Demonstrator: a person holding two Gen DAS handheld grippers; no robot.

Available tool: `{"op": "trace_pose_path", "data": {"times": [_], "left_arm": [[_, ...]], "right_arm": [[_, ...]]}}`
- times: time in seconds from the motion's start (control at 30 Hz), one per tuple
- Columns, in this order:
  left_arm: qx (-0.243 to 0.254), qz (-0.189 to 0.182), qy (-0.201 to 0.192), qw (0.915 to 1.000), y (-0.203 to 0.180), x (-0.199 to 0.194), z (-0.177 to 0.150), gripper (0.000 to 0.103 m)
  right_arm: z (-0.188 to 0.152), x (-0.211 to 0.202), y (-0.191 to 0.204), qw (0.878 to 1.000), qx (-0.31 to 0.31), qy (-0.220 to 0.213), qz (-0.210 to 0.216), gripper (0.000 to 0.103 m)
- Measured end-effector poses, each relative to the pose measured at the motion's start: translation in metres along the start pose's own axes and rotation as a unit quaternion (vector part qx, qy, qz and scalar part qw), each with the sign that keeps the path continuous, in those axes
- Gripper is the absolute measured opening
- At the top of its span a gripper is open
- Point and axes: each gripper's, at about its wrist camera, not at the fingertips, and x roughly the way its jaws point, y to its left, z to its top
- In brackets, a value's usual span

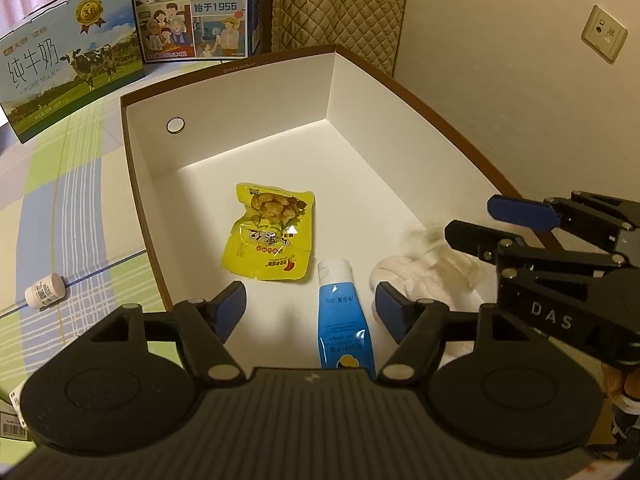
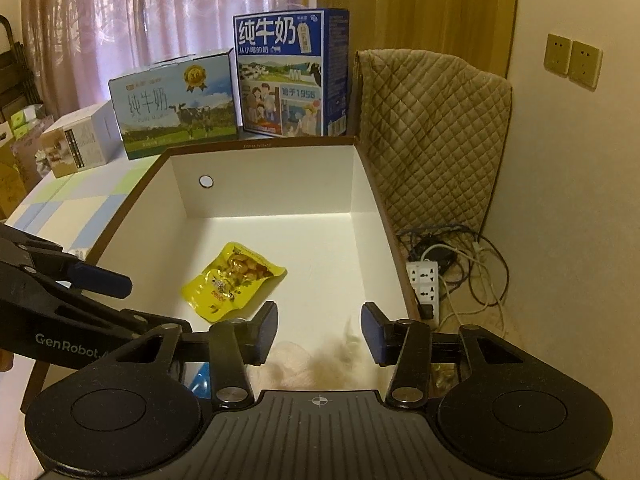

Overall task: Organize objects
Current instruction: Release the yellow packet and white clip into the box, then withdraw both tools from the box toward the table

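A white box with a brown rim stands open on the table. On its floor lie a yellow snack pouch, a blue tube with a white cap and a pale fluffy cloth-like thing, partly blurred. My left gripper is open over the tube, which lies between the pads without touching them. My right gripper is open just above the fluffy thing, its pads apart from it.
A small white bottle lies on the plaid tablecloth left of the box. Two milk cartons stand behind it. A quilted cover and a power strip with cables are on the right by the wall.
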Motion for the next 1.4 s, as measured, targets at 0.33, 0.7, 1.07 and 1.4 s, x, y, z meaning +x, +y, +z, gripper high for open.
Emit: {"op": "trace_pose_path", "data": {"times": [0.33,0.7,1.07,1.4], "left_arm": [[-0.001,-0.012,-0.012,0.9998,0.003,-0.015,-0.005,0.073],[-0.024,-0.037,-0.058,0.9973,0.027,-0.067,-0.017,0.074],[-0.065,-0.005,-0.101,0.9927,0.101,-0.132,-0.054,0.074],[-0.088,0.042,-0.097,0.9905,0.158,-0.155,-0.107,0.074]], "right_arm": [[0.000,-0.020,0.001,1.000,0.025,-0.010,0.008,0.046],[0.005,-0.073,0.028,0.997,0.049,-0.053,0.019,0.046],[0.009,-0.106,0.112,0.992,0.029,-0.089,0.083,0.046],[-0.016,-0.092,0.194,0.989,0.029,-0.051,0.139,0.046]]}}
